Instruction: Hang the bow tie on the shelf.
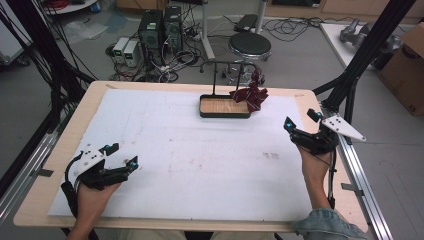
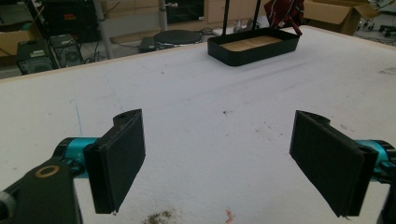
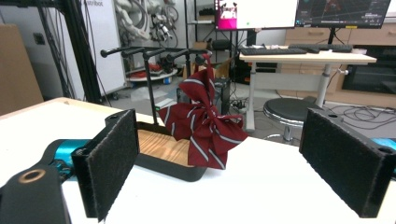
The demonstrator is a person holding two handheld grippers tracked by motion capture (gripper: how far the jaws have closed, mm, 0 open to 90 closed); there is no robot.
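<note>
A: From the high view, how far along does it look?
B: Seems done or nearly so, I'd judge: the bow [image 1: 250, 94] hangs on the rack [image 1: 227, 75], at the tray's [image 1: 224, 114] right end. The left gripper [image 1: 123, 155] and right gripper [image 1: 301, 124] sit well apart from the tray, jaws spread, holding nothing.
A: Left gripper view?
B: Jaws wide; the tray lies far ahead, showing a bare wood floor.
A: Right gripper view?
B: Jaws wide, the bow dangling over the tray's near end. Nothing else in the tray.
</note>
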